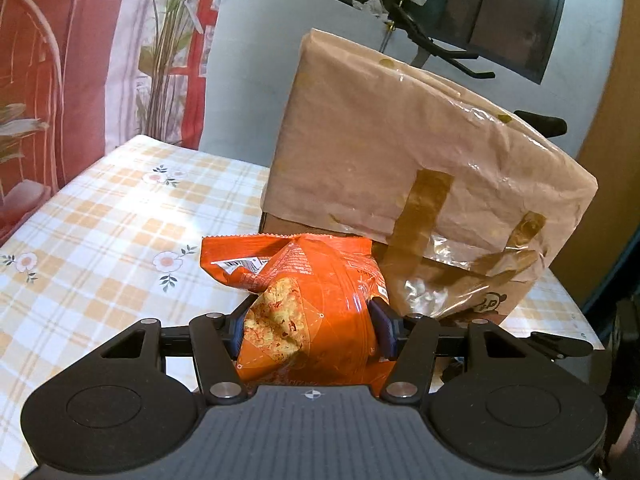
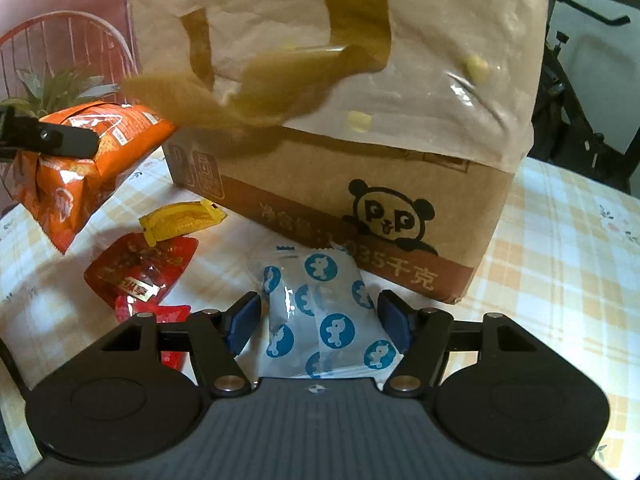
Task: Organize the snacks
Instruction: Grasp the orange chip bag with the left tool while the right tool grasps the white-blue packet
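An orange snack bag (image 1: pixel 320 292) is pinched between the blue pads of my left gripper (image 1: pixel 308 324), which is shut on it and holds it above the checked tablecloth. The right wrist view shows the same bag (image 2: pixel 80 172) hanging at the left, off the table, with a black left finger (image 2: pixel 52 138) across it. A white packet with blue round prints (image 2: pixel 320 312) lies on the table in front of the cardboard box (image 2: pixel 360 188). My right gripper (image 2: pixel 320 316) is open around the packet, with a gap at the left pad.
The tall box (image 1: pixel 400 152) is wrapped in taped brown paper and fills the middle of the table (image 1: pixel 100 220). A yellow packet (image 2: pixel 182 220) and red packets (image 2: pixel 140 268) lie left of the white one. A monitor (image 1: pixel 500 12) stands behind, and a red chair (image 2: pixel 68 36) at the left.
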Available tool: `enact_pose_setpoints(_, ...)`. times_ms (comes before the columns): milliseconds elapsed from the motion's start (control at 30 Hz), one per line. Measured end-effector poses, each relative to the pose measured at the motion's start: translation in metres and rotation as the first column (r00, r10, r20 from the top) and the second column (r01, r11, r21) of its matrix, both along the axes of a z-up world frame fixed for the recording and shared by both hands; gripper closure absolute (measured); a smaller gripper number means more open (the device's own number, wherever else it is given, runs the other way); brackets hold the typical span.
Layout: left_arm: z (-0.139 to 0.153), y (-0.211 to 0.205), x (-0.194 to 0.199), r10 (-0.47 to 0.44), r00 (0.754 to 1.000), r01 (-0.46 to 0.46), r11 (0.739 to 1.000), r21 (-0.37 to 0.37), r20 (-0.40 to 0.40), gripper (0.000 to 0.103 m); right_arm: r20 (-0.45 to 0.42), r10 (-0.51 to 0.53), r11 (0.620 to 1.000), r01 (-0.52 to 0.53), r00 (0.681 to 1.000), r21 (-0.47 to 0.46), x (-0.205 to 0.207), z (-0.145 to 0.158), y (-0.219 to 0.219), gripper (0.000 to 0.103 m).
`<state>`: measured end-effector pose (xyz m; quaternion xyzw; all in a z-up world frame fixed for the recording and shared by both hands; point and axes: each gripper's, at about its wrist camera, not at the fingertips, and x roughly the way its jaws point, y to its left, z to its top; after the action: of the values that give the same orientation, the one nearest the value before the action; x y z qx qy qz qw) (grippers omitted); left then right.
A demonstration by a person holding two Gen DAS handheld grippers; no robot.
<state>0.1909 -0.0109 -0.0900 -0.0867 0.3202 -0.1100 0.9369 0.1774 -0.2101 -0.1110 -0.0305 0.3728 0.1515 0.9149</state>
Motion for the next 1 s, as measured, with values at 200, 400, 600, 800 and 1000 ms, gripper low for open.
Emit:
enact_pose_setpoints(200, -0.004, -0.005, -0.005, -0.008, 1.0, 0.008, 1.0, 0.002, -0.01, 0.042, 0.026, -0.008, 1.0, 0.008, 1.0, -0.009, -0.008, -0.002, 0.004, 0.045)
enact_pose_setpoints(400, -0.011, -0.007, -0.01, -0.02, 0.999, 0.02, 1.0, 0.002, -0.025, 0.042, 0.038, -0.002, 1.0, 0.002, 0.999, 0.006, -0.012, -0.001, 0.004, 0.046)
enact_pose_setpoints(600, -0.013, -0.009, -0.01, -0.031, 0.999, 0.031, 1.0, 0.003, -0.033, 0.042, 0.031, -0.001, 1.0, 0.001, 1.0, -0.003, -0.013, 0.0, 0.004, 0.046)
enact_pose_setpoints(800, -0.015, -0.013, -0.011, -0.05, 0.998, 0.05, 0.999, 0.003, -0.04, 0.042, 0.025, -0.005, 1.0, 0.005, 1.0, -0.002, -0.013, 0.001, 0.005, 0.045)
enact_pose_setpoints(1000, -0.016, -0.013, -0.012, -0.054, 0.998, 0.054, 0.999, 0.002, -0.041, 0.042, -0.004, 0.004, 1.0, -0.004, 1.0, -0.01, 0.001, 0.001, 0.01, 0.039)
